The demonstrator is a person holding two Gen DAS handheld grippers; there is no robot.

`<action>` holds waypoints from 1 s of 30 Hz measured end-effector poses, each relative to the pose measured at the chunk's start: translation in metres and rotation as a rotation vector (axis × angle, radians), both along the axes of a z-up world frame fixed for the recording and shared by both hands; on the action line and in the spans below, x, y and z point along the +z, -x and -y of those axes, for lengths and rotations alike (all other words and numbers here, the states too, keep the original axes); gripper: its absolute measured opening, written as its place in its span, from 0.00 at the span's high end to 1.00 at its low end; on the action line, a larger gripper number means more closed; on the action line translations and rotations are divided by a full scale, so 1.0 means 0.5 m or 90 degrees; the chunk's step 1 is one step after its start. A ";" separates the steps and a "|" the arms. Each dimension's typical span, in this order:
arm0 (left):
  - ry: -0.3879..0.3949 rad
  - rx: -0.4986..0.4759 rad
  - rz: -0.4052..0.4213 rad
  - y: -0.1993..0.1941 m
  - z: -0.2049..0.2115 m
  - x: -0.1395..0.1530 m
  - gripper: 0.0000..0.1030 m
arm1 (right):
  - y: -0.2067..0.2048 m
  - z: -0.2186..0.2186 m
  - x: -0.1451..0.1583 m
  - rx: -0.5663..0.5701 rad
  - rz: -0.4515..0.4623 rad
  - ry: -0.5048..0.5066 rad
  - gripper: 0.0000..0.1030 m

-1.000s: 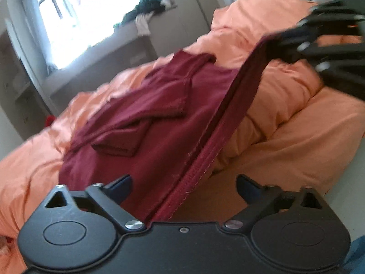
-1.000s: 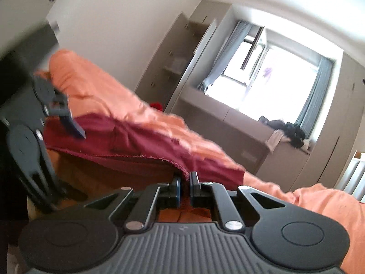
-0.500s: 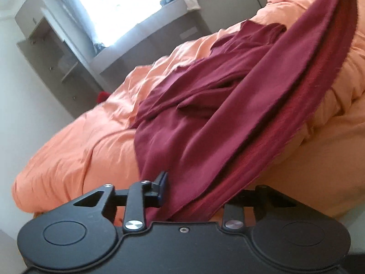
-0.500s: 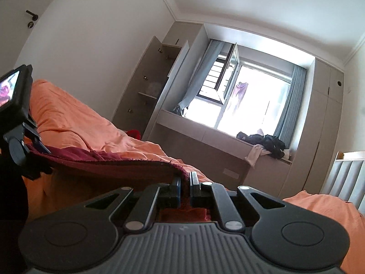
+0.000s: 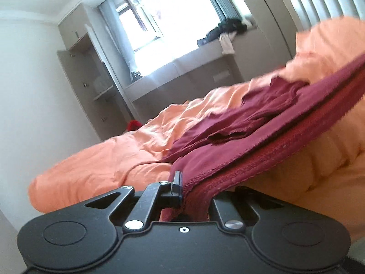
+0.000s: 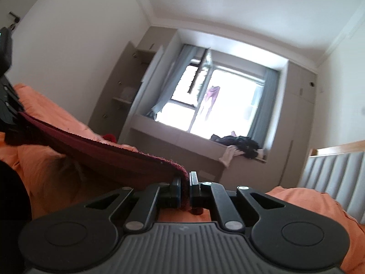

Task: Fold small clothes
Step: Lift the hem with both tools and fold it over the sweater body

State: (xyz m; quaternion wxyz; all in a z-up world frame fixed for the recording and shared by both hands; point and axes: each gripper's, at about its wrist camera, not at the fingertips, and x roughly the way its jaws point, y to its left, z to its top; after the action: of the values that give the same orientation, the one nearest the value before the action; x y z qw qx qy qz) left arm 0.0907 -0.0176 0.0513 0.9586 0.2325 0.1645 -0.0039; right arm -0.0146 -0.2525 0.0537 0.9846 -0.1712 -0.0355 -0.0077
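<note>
A dark red garment (image 5: 262,134) lies partly on the orange bed, its near hem lifted and stretched taut between both grippers. My left gripper (image 5: 194,191) is shut on one end of the hem; its right finger is hidden under the cloth. My right gripper (image 6: 185,188) is shut on the other end of the garment's hem (image 6: 102,146), which runs off to the left towards the other gripper's dark body (image 6: 6,105) at the frame's edge. The far part of the garment is bunched in folds on the duvet.
The orange duvet (image 5: 114,159) covers the bed below. A window seat with a dark pile of clothes (image 6: 239,145) stands under the bright window. An open grey cabinet (image 5: 91,86) is left of it. A padded grey headboard (image 6: 335,173) is at the right.
My left gripper closed on the hem, having been open a second ago. Both grippers have lifted and tilted upward, pulling the hem taut and raising it off the bed.
</note>
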 end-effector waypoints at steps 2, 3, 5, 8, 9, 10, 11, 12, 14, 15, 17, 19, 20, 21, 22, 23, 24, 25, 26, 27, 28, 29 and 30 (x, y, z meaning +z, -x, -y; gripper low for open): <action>0.014 -0.012 0.009 0.036 0.003 0.017 0.97 | 0.029 0.010 0.007 -0.004 0.010 0.001 0.94; 0.015 -0.018 0.012 0.051 0.003 0.024 0.97 | 0.042 0.014 0.011 -0.005 0.013 0.006 0.94; 0.016 -0.031 0.017 0.082 0.010 0.043 0.97 | 0.074 0.022 0.020 -0.009 0.025 0.010 0.94; 0.011 -0.052 0.033 0.139 0.016 0.069 0.96 | 0.121 0.033 0.036 -0.018 0.053 0.006 0.94; 0.002 -0.060 0.041 0.155 0.020 0.077 0.96 | 0.136 0.038 0.041 -0.021 0.061 0.003 0.94; -0.007 -0.064 0.044 0.172 0.028 0.081 0.95 | 0.143 0.040 0.047 -0.023 0.063 0.002 0.94; -0.015 -0.069 0.043 0.184 0.031 0.084 0.95 | 0.148 0.043 0.050 -0.026 0.062 -0.001 0.94; -0.024 -0.071 0.039 0.191 0.035 0.083 0.93 | 0.149 0.046 0.053 -0.025 0.061 -0.006 0.94; -0.046 -0.071 0.030 0.193 0.038 0.072 0.90 | 0.146 0.052 0.053 -0.023 0.057 -0.021 0.94; -0.057 -0.069 0.025 0.188 0.038 0.063 0.90 | 0.142 0.052 0.052 -0.023 0.054 -0.024 0.94; -0.062 -0.062 0.001 0.172 0.029 0.047 0.90 | 0.127 0.053 0.051 -0.018 0.045 -0.026 0.94; -0.041 -0.060 -0.028 0.149 0.017 0.042 0.90 | 0.106 0.050 0.049 -0.013 0.037 -0.021 0.94; -0.027 -0.060 -0.038 0.137 0.013 0.041 0.90 | 0.096 0.051 0.048 -0.013 0.035 -0.018 0.94; -0.016 -0.059 -0.042 0.126 0.007 0.044 0.90 | 0.082 0.050 0.047 -0.014 0.032 -0.017 0.94; -0.004 -0.057 -0.041 0.112 0.004 0.050 0.90 | 0.068 0.050 0.048 -0.016 0.030 -0.019 0.94; 0.007 -0.054 -0.033 0.100 0.001 0.058 0.90 | 0.053 0.051 0.048 -0.019 0.029 -0.021 0.94; 0.017 -0.052 -0.020 0.086 0.000 0.067 0.91 | 0.036 0.053 0.048 -0.023 0.029 -0.022 0.94; 0.024 -0.050 -0.008 0.071 0.005 0.079 0.91 | 0.016 0.055 0.049 -0.028 0.029 -0.021 0.94; 0.030 -0.050 0.003 0.054 0.008 0.090 0.91 | -0.007 0.059 0.052 -0.033 0.031 -0.019 0.94; 0.033 -0.051 0.015 0.031 0.012 0.102 0.91 | -0.031 0.064 0.058 -0.035 0.034 -0.018 0.94; 0.031 -0.052 0.025 0.008 0.019 0.112 0.91 | -0.062 0.069 0.065 -0.034 0.036 -0.018 0.94; 0.028 -0.051 0.034 -0.018 0.025 0.121 0.91 | -0.093 0.076 0.074 -0.030 0.036 -0.019 0.94; 0.030 -0.049 0.039 -0.046 0.030 0.130 0.91 | -0.122 0.082 0.082 -0.023 0.037 -0.019 0.93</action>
State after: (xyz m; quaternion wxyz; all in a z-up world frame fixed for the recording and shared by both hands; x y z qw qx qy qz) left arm 0.1135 -0.0327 0.1165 0.9675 0.2160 0.1260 -0.0372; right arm 0.0462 -0.2935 0.0947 0.9852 -0.1571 -0.0609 -0.0312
